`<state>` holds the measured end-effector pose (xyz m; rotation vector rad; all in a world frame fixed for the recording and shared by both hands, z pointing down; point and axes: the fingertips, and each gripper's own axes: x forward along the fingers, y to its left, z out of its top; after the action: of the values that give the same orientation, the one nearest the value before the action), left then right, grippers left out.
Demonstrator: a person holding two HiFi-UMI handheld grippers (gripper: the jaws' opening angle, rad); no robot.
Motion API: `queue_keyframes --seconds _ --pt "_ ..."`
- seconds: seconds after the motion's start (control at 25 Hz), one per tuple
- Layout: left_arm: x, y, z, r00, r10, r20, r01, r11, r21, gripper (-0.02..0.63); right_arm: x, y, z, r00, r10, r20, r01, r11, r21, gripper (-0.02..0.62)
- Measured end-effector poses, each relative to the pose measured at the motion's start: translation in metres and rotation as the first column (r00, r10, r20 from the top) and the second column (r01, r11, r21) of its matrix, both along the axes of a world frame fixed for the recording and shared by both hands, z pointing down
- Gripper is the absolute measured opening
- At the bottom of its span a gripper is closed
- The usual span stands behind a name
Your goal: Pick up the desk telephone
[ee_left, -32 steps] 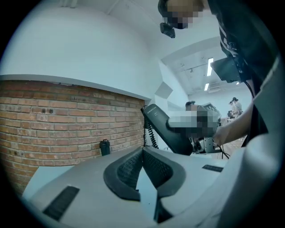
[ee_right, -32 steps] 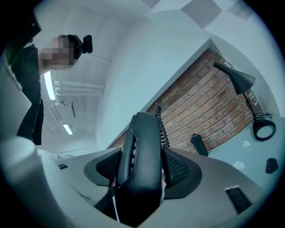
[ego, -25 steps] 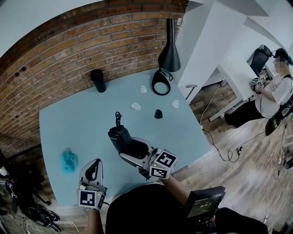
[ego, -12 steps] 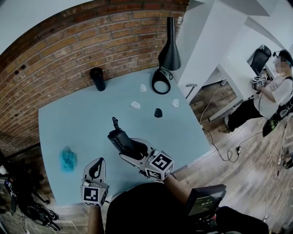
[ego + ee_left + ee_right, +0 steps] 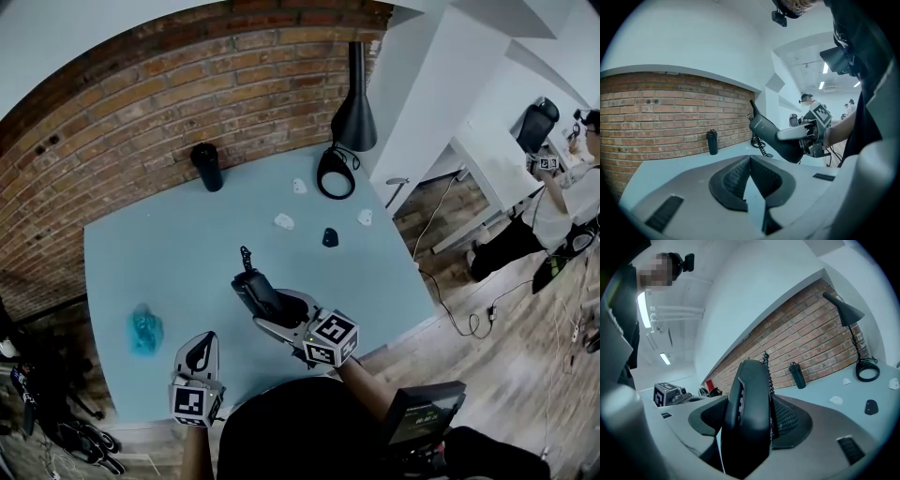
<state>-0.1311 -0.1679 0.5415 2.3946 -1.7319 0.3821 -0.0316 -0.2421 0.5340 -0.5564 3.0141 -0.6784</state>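
Note:
The black desk telephone (image 5: 260, 292) is tilted above the light blue table (image 5: 169, 253), its coiled cord (image 5: 246, 255) sticking up at the far end. My right gripper (image 5: 273, 310) is shut on it; in the right gripper view the telephone (image 5: 747, 418) fills the gap between both pads. The left gripper view shows the telephone (image 5: 768, 133) off to the right, held clear of the tabletop. My left gripper (image 5: 197, 349) hovers near the table's front edge, left of the telephone. Its jaws meet at the tips with nothing between them (image 5: 750, 161).
A black bottle (image 5: 207, 166) stands at the back by the brick wall. A black lamp (image 5: 354, 117) with a ring base (image 5: 336, 174) is at the back right. Small white pieces (image 5: 283, 221), a black piece (image 5: 330, 237) and a blue crumpled thing (image 5: 144, 330) lie on the table. A person (image 5: 562, 187) stands far right.
Both grippers have sunk a little toward the table, and the telephone has come down with the right one. The grip on it is unchanged.

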Motion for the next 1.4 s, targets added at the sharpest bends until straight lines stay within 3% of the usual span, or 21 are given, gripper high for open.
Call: queue_keyframes --seconds 1.4 --pt "0.016 -0.006 0.022 1.0 0.014 -0.013 -0.015 0.999 -0.04 0.014 0.005 0.008 0.03 0.998 -0.052 -0.04 0.05 0.997 -0.061 0.293"
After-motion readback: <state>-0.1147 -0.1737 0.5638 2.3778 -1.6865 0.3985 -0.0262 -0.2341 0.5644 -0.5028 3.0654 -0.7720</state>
